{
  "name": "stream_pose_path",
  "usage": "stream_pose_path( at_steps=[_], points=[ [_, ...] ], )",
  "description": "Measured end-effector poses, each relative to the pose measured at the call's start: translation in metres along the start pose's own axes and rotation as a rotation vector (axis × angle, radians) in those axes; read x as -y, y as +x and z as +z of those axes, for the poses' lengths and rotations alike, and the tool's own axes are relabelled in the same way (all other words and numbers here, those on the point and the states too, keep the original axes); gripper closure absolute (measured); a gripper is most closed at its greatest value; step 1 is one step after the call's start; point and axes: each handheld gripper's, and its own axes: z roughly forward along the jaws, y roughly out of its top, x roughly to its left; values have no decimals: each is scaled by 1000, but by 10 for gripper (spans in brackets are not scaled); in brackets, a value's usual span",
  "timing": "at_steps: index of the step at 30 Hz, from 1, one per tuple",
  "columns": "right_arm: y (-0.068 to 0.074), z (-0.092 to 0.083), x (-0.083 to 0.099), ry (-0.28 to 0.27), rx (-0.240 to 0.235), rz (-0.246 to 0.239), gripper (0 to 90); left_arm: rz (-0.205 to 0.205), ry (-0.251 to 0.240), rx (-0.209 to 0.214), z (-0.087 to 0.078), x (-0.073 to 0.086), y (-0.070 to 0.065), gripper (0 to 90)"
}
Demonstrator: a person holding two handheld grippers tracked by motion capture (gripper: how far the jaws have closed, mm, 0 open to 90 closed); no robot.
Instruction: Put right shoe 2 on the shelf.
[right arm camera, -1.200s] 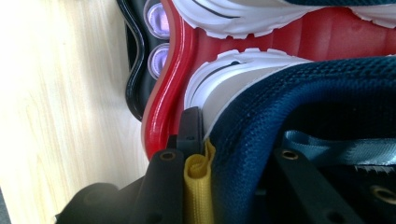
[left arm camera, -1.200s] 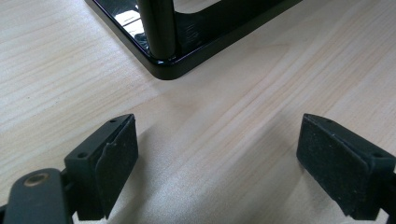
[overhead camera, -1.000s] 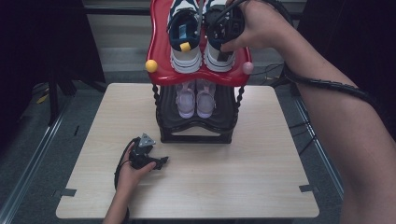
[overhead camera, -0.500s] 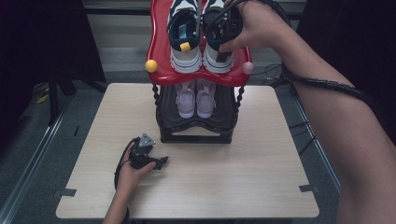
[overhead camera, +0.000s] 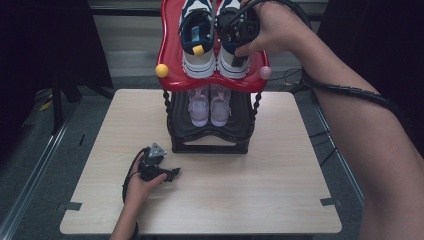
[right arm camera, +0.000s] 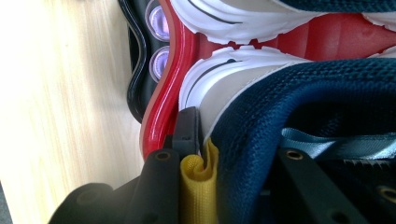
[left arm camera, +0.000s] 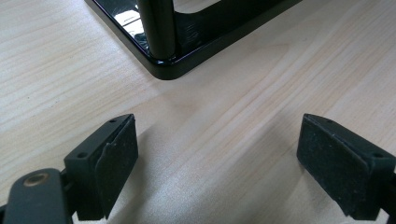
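A navy and white sneaker (overhead camera: 231, 61) stands on the red top shelf (overhead camera: 170, 75) of a two-tier shoe rack, to the right of its twin (overhead camera: 197, 50). My right gripper (overhead camera: 239, 31) comes down on its heel. In the right gripper view my right gripper (right arm camera: 233, 154) is shut on the sneaker (right arm camera: 252, 84): one jaw is outside the heel against the yellow pull tab (right arm camera: 198, 186), the other is inside the collar. My left gripper (overhead camera: 172, 174) rests on the table in front of the rack. Its jaws (left arm camera: 217, 172) stand open over bare wood.
Lilac shoes (overhead camera: 209, 105) sit on the black lower shelf (overhead camera: 240, 135). The rack's black base corner (left arm camera: 163, 70) lies just ahead of the left gripper. The wooden table (overhead camera: 280, 190) has free room at the front and on both sides.
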Motion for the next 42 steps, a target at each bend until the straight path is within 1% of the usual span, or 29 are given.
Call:
stream_pose_path(
  at_steps=[1,6,10,12,14,16,17,20,21,23,24,26,28,30,32,33,34,36,37,38,42],
  points=[
    [0,0,0,2,-2,-6,709,1,0,0,0,0,0,121],
    [-1,0,0,-7,-5,1,708,0,0,0,0,0,0,121],
    [-1,0,0,-11,-6,6,689,1,0,0,0,0,0,121],
    [-1,0,1,-19,-5,16,634,1,0,0,0,0,0,121],
    [0,1,1,-26,-4,22,604,1,1,0,0,0,0,121],
    [0,1,1,-38,-9,45,566,0,1,0,0,0,0,120],
    [0,1,2,-38,-8,51,532,1,1,1,0,0,0,121],
    [0,-2,4,-71,-10,73,468,1,1,1,0,0,0,120],
    [-1,-3,4,-83,-8,70,448,2,1,1,0,0,0,120],
    [0,-5,5,-95,-13,79,406,5,3,0,0,0,0,120],
    [1,-6,6,-98,-14,97,372,5,3,-1,0,0,0,120],
    [1,-9,8,-105,-19,115,329,4,2,0,0,0,0,120],
    [0,-14,11,-135,-34,143,293,5,3,0,0,0,0,120],
    [0,-18,13,-156,-33,159,277,1,1,1,0,0,0,120],
    [0,-21,16,-156,-47,165,220,1,0,1,0,0,0,119],
    [0,-22,17,-157,-43,168,201,4,3,0,0,0,0,120],
    [1,-23,18,-152,-53,176,179,5,3,-1,0,0,0,119],
    [1,-23,20,-144,-71,160,176,4,3,0,0,0,0,120],
    [2,-24,21,-136,-75,168,168,5,3,0,0,0,0,119],
    [1,-24,22,-141,-78,161,166,5,3,0,0,0,0,119],
    [2,-27,24,-138,-84,169,164,1,0,0,0,0,0,119]
  ],
)
